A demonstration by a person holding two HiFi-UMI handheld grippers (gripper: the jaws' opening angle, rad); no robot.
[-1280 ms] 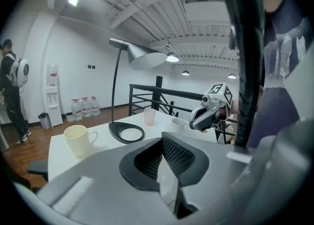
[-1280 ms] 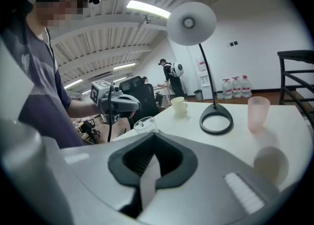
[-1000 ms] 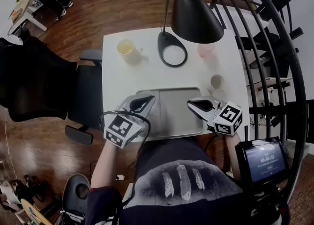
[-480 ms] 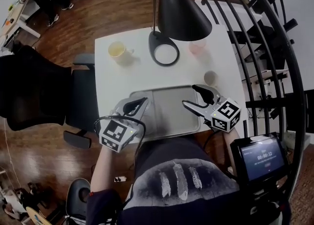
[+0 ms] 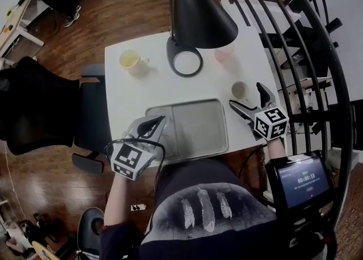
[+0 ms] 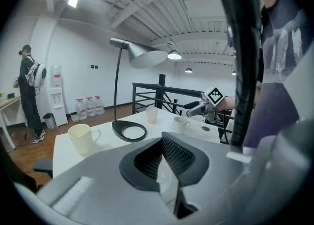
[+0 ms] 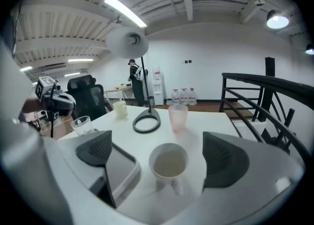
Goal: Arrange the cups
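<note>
A small white mug (image 5: pixel 239 90) stands on the white table (image 5: pixel 130 92) to the right of the grey tray (image 5: pixel 187 128). My right gripper (image 5: pixel 250 100) is open, and its jaws have just been opening. In the right gripper view the mug (image 7: pixel 169 162) sits between the two pads without touching them, handle toward the camera. Farther back are a pink cup (image 5: pixel 223 54) and a yellow mug (image 5: pixel 129 59). My left gripper (image 5: pixel 160 120) is shut at the tray's left edge. A clear glass (image 7: pixel 82 125) stands by its tip; I cannot tell whether they touch.
A black lamp with a ring base (image 5: pixel 185 62) stands at the middle back, its shade hanging over the table. A black railing (image 5: pixel 317 72) runs close along the right. An office chair (image 5: pixel 39 100) is at the left. A person (image 6: pixel 28 96) stands far off.
My right gripper has swung from over the tray to the right, up to the white mug, and its jaws have opened wide. The left gripper has stayed shut in place.
</note>
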